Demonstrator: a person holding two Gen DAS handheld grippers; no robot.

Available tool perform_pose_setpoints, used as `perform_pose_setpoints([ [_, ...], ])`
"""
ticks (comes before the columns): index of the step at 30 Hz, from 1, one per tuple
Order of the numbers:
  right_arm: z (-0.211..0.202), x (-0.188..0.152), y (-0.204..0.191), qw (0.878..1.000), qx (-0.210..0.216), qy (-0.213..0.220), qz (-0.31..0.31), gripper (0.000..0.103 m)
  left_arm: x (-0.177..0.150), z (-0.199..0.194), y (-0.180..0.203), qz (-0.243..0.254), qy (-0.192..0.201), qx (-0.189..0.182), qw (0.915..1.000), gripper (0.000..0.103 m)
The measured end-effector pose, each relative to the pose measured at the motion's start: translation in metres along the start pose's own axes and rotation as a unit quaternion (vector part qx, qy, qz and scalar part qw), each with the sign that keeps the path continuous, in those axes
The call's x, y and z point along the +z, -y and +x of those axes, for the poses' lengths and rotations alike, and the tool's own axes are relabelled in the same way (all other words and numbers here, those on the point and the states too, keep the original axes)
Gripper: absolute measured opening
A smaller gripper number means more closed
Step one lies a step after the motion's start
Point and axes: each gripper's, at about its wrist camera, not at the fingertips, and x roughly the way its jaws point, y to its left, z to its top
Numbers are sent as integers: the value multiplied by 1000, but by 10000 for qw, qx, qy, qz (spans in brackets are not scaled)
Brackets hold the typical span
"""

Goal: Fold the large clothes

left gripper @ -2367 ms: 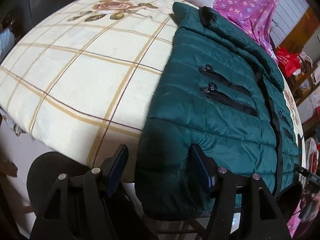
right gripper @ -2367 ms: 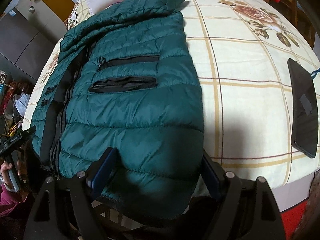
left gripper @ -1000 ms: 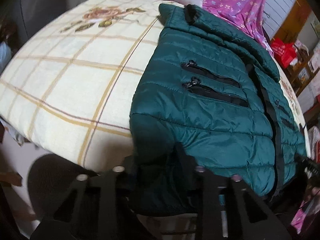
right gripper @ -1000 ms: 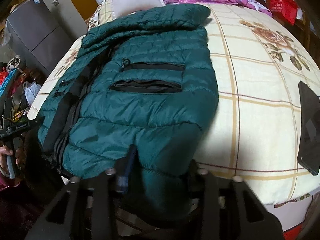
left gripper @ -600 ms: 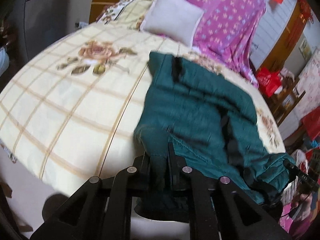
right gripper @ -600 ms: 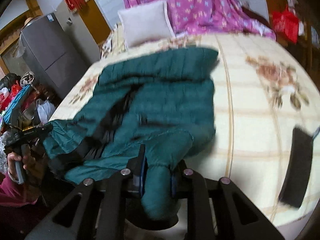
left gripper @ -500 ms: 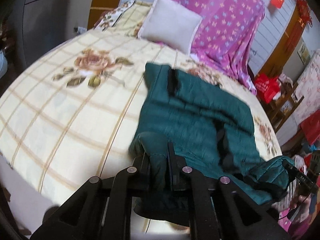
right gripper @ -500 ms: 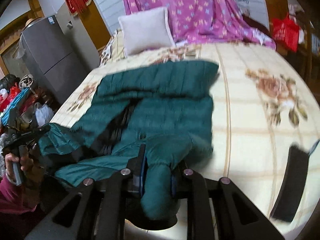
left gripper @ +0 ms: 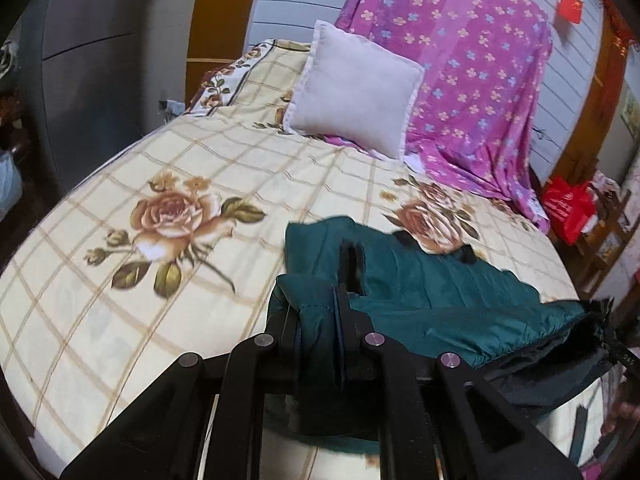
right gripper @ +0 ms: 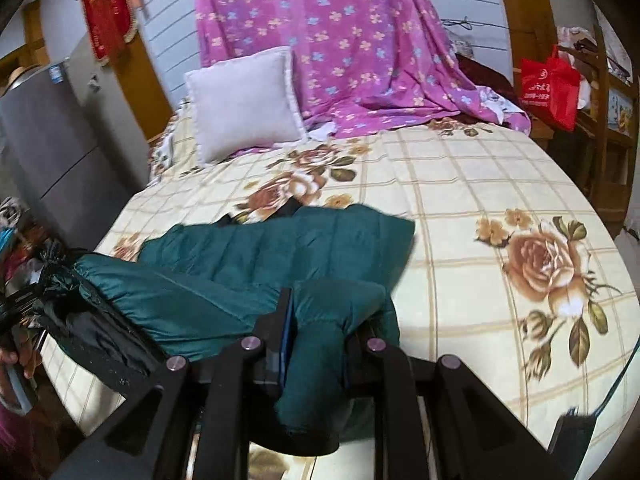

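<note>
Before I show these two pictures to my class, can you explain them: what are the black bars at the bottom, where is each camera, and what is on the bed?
No robot here: a person holds a two-fingered tool in each hand, each with a camera looking along its fingers. One picture is from the left tool, the other from the right tool. Both are shut on the near edge of a green padded jacket, lifted off the flowered bedsheet. A white pillow and a purple cloth lie at the far end.
</note>
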Motion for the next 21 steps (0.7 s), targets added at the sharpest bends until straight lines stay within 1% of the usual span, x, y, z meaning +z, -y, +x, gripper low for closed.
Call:
perform_pose_setpoints([
  [3,20,17,5,9999,-96,-57,89,18,15,21,7,41,38,112,9999,0],
  [8,64,40,9,9991,-297,-249,191,18,31,63,12,-61,-101,285,9995,0],
  [11,90,44,12,9981,-402,-387,257,18,32,84,11,-73,-197,347,9992,0],
  [14,115,40,17,9967,-496,-532,357,18,30,102,10,-67,-293,388,9988,0],
  [18,137,34,23,9956,-534,-620,448,21,28,121,8,-133,-351,307,9988,0],
  [21,146,32,26,9950,-500,-648,579,24,29,126,2,-248,-306,38,9992,0],
])
